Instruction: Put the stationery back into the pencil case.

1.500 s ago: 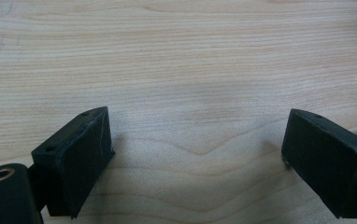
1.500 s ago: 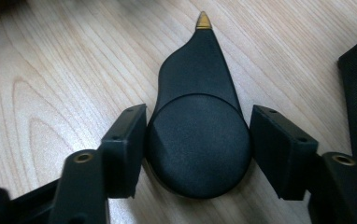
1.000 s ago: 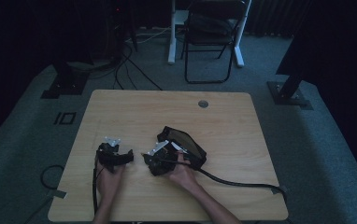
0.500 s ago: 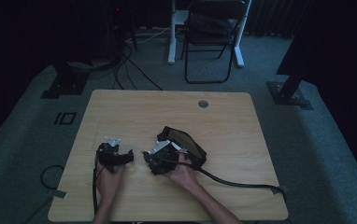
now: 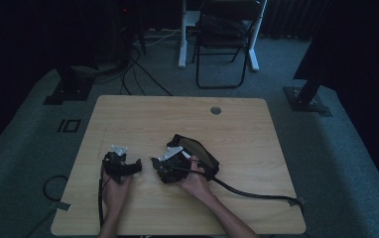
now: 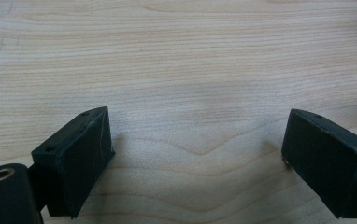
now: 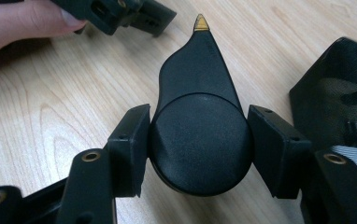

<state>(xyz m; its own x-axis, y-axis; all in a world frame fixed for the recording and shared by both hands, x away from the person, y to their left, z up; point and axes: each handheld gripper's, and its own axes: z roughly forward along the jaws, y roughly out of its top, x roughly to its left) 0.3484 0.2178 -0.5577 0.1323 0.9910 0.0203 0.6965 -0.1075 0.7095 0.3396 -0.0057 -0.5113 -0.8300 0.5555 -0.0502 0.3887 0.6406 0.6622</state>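
My right gripper (image 7: 199,142) is shut on a black teardrop-shaped object (image 7: 200,98) with a round body and a small gold tip; both pads press on its sides just above the wooden table (image 7: 46,107). In the high view the right gripper (image 5: 160,166) sits at the table's front middle and points left. My left gripper (image 6: 195,154) is open over bare wood with nothing between its jaws. In the high view the left gripper (image 5: 128,166) lies a short way left of the right one, jaws toward it. The right gripper view also catches the left gripper (image 7: 120,11) and its hand (image 7: 22,21).
A black mesh pouch (image 5: 202,152) lies on the table (image 5: 237,129) right behind the right gripper; it is also seen as the mesh pouch (image 7: 340,88). The right gripper's cable (image 5: 257,194) trails to the front right edge. A folding chair (image 5: 224,39) stands beyond the table.
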